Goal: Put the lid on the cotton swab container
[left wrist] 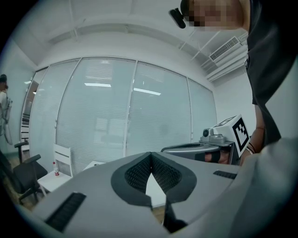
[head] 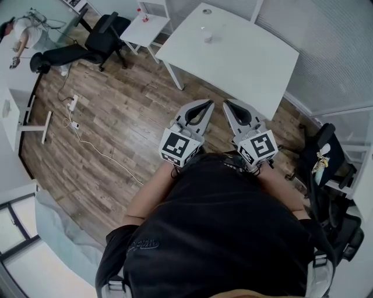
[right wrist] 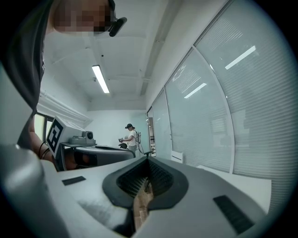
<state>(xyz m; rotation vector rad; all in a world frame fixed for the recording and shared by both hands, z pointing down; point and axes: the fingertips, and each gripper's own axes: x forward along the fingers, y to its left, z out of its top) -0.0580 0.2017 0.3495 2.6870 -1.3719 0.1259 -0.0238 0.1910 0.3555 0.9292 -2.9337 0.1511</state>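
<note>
On the white table point(head: 245, 55) ahead, a small clear container point(head: 208, 38) stands near the far side, and a small round piece point(head: 206, 11) lies beyond it; both are too small to tell more. My left gripper point(head: 209, 103) and right gripper point(head: 226, 103) are held side by side close to my body, above the wooden floor and short of the table's near edge. Both point level toward the table. In the left gripper view its fingertips point(left wrist: 151, 155) meet with nothing between them. In the right gripper view that gripper point(right wrist: 148, 161) is likewise shut and empty.
A black office chair point(head: 96, 43) and a small white side table point(head: 143, 29) stand at the far left. A cable with a power strip point(head: 73, 105) lies on the floor. Another black chair point(head: 326, 154) is at the right. A frosted glass wall point(left wrist: 130, 111) runs behind the table.
</note>
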